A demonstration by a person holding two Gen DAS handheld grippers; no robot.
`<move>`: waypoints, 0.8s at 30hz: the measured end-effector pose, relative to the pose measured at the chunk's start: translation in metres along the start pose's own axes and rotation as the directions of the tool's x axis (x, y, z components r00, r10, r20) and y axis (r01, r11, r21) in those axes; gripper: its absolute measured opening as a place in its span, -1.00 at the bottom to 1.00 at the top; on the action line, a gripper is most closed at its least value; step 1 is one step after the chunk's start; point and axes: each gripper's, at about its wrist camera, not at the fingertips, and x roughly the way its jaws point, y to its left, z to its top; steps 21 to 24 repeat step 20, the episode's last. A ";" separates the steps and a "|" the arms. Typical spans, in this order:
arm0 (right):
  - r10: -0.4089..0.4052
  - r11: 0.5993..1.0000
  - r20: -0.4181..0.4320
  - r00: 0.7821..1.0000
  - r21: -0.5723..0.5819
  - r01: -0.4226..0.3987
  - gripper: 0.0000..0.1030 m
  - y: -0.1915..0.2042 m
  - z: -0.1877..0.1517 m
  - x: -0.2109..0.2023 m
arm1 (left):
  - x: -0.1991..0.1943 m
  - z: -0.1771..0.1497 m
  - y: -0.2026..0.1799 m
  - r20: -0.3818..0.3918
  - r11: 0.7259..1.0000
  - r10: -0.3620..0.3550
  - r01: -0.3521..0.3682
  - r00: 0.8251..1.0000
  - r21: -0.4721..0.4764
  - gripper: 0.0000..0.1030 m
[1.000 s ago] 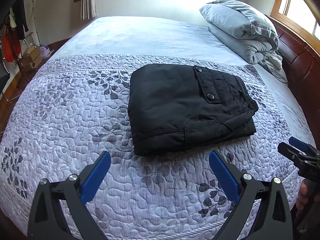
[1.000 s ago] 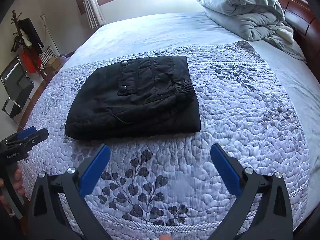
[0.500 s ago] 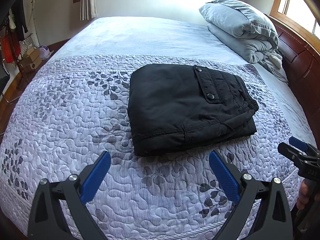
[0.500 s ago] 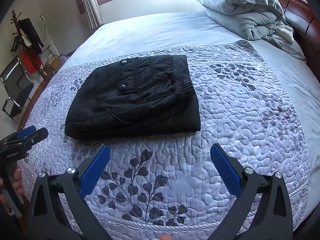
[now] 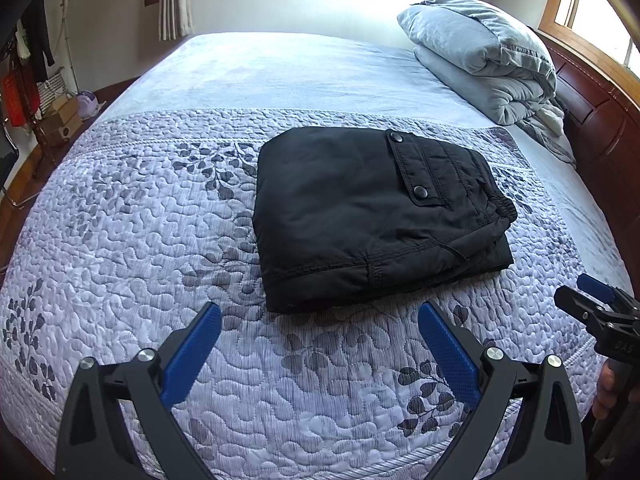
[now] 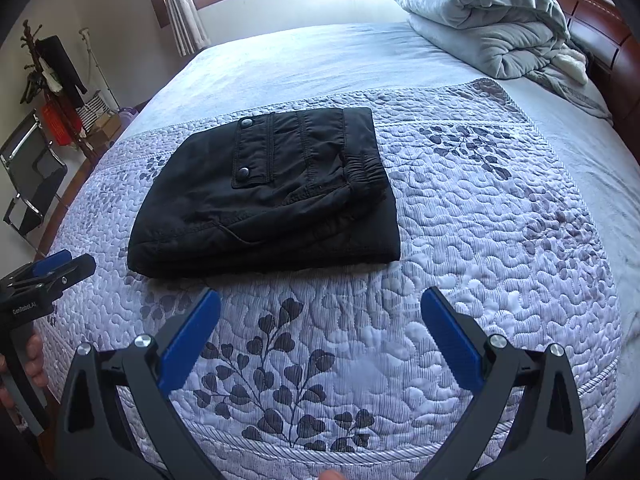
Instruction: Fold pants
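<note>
Pants folded, nothing stirring

The quilted bed (image 5: pixel 120 240) fills the frame; black pants (image 5: pixel 372 216) remain a neat stack at centre, unmoved this past second. Left gripper (image 5: pixel 320 340) and right gripper (image 6: pixel 320 328) stay spread, empty: folding looks done.

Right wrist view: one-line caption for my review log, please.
Black pants lie folded in a compact stack on the quilted bedspread, right gripper open and empty in front of them, left gripper beside.

Bare quilt (image 5: pixel 120 240) all around the folded pants (image 5: pixel 360 212) — open on every side; stacked bedding (image 5: pixel 480 56) well beyond, toward the headboard.
</note>
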 end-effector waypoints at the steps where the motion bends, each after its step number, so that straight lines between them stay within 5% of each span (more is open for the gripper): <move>1: 0.001 1.000 -0.001 1.000 0.000 -0.001 0.94 0.000 0.000 0.000 | 0.000 0.000 0.000 0.001 1.000 -0.006 0.006 1.000 -0.002 0.93; 24: -0.005 1.000 0.002 1.000 0.004 0.005 0.94 -0.001 0.000 -0.003 | -0.005 0.001 0.001 0.011 1.000 -0.012 0.012 1.000 -0.008 0.93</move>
